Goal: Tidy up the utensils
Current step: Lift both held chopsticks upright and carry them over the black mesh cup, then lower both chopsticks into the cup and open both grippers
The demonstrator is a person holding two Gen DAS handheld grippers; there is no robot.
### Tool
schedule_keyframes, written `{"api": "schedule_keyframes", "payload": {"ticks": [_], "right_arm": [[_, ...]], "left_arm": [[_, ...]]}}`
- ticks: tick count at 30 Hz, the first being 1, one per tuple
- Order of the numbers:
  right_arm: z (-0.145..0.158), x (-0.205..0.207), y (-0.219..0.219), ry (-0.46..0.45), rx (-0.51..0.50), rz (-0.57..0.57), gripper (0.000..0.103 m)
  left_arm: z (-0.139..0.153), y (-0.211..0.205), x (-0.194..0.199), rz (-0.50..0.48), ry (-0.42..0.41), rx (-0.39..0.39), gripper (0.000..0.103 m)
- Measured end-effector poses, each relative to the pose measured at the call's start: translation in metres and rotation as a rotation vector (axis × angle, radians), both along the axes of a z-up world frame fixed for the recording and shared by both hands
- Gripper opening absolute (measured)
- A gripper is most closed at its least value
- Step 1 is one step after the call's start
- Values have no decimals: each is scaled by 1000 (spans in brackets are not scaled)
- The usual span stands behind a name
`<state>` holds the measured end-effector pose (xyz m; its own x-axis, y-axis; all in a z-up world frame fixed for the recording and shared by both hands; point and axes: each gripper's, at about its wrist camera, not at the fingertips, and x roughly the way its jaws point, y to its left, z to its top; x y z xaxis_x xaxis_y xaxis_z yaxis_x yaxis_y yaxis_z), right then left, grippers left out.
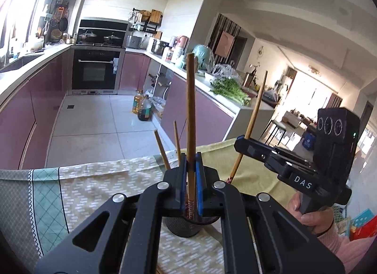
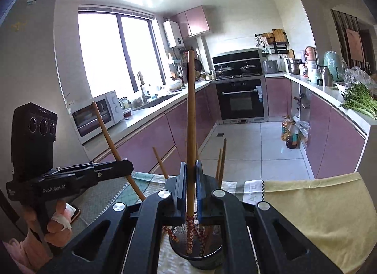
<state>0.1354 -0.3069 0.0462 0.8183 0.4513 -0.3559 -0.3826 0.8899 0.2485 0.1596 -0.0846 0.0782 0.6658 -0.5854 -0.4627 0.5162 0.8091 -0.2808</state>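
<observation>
In the left wrist view my left gripper (image 1: 190,156) is shut on an upright wooden chopstick (image 1: 190,113), its patterned red end hanging over a black mesh holder (image 1: 186,228). Two more chopsticks (image 1: 162,150) lean behind the jaws. To the right, my right gripper (image 1: 240,143) grips a slanted chopstick (image 1: 255,118). The right wrist view shows that right gripper (image 2: 190,165) shut on its chopstick (image 2: 190,113), the red tip reaching into the holder (image 2: 195,256), where several chopsticks (image 2: 221,160) stand. At the left, my left gripper (image 2: 128,165) clamps its chopstick (image 2: 109,137).
The holder stands on a table with a patterned cloth (image 1: 94,179) and a yellow cloth (image 2: 318,215). A phone (image 2: 75,212) lies by the person's left hand. Beyond the table edge are the tiled floor, oil bottles (image 2: 291,132), pink cabinets and a counter with greens (image 1: 231,90).
</observation>
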Motion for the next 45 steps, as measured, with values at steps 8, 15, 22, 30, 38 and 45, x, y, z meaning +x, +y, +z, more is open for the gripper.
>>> {"api": "schedule_keyframes", "payload": {"ticks": [8, 15, 22, 30, 38, 45], "right_arm": [[-32, 18, 7, 110, -33, 5, 6], [-47, 22, 10, 183, -51, 20, 6], [-56, 31, 12, 234, -62, 26, 6], [-63, 40, 13, 258, -44, 10, 8], [-57, 24, 7, 218, -7, 27, 16], [-49, -21, 24, 128, -35, 156, 43]], "left_arm": [[-35, -20, 10, -42, 83, 91, 7], [-61, -21, 24, -70, 157, 116, 7], [-72, -28, 39, -80, 208, 139, 7], [-79, -31, 61, -40, 210, 143, 15], [-78, -11, 30, 7, 99, 118, 33], [-79, 26, -17, 118, 0, 134, 55]]}}
